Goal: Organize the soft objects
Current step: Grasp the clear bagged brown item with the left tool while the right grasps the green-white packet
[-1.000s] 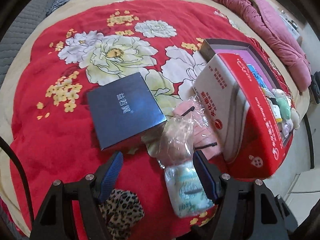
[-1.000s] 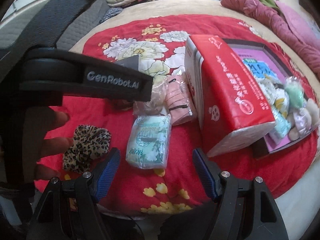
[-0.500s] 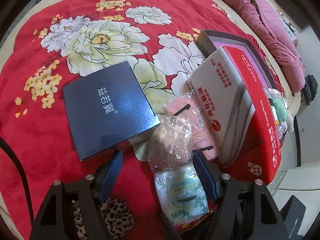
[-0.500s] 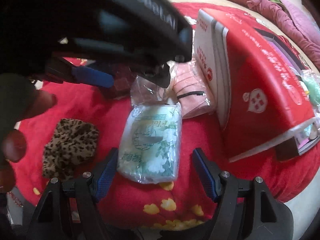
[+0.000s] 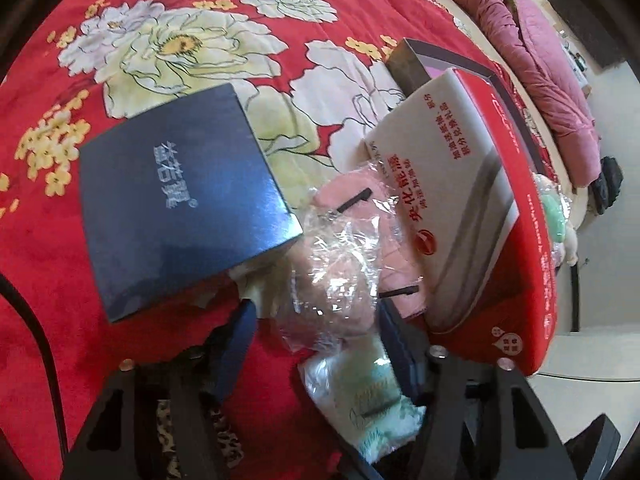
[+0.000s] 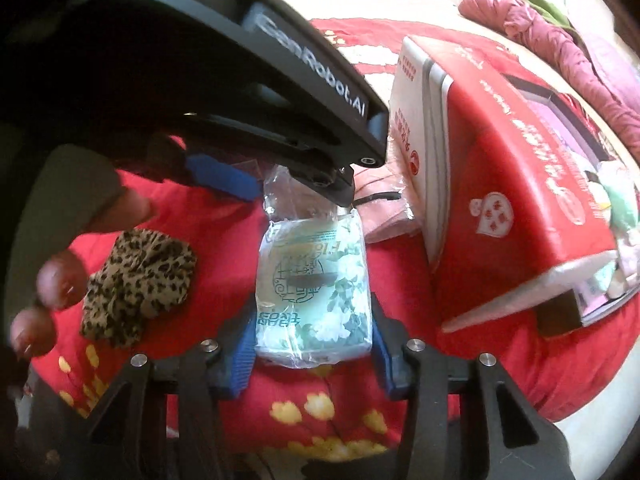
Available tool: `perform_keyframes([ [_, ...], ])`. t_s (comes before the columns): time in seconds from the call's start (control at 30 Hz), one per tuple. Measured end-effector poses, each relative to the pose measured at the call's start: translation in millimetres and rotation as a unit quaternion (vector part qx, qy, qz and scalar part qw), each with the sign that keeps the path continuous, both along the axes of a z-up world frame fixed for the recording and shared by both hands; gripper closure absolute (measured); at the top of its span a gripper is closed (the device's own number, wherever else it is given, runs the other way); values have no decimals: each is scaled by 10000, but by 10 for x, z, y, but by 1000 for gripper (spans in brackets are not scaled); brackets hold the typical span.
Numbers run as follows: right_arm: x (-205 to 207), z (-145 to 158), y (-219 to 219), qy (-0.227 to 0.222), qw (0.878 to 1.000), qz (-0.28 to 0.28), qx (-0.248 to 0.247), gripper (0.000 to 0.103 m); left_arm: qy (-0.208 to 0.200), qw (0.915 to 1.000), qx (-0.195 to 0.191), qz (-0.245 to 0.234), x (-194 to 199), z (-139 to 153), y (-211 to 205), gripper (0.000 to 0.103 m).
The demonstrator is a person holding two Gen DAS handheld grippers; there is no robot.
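Tissue pack (image 6: 314, 288) low middle of right view, between right gripper (image 6: 312, 344) pads, jaws closing, pads at pack sides, touching or nearly. Crinkly bag (image 5: 336, 276) middle of left view, between left gripper (image 5: 316, 344) pads, jaws closing, not pinched yet. Risks: slippery wrap may slide out; bag lies on pack, may drag; grippers close together, may bump. Red box (image 6: 500, 184) right, tilted, may tip.

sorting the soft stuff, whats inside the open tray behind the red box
Behind the red box, the tray holds a green plush, pale soft items and a printed pink liner. The box covers most of it, so the rest is hidden.
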State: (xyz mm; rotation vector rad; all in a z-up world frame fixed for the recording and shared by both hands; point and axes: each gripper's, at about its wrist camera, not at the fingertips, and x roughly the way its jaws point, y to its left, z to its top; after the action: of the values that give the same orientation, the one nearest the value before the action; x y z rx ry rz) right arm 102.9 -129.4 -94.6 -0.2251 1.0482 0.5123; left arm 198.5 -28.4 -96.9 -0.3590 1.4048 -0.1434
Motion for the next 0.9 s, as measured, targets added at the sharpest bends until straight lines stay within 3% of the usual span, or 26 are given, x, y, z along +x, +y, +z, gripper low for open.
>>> perform_keyframes([
  [0.33, -26, 248, -251, -53, 9997, -117, 202, 54, -78, 9986, -485, 202, -62, 15, 104, 57],
  [0.47, 10, 313, -311, -117, 9995, -113, 285, 54, -338, 9980, -473, 237, -212, 233, 132, 57],
  [0.63, -50, 396, -293, -280, 9989, -56, 382, 54, -717, 9972, -139, 147, -387, 604, 112, 57],
  [0.9, -218, 637, -312, -499, 9969, -111, 605, 54, -1130, 9931, -172, 259, -626, 1053, 187, 57],
])
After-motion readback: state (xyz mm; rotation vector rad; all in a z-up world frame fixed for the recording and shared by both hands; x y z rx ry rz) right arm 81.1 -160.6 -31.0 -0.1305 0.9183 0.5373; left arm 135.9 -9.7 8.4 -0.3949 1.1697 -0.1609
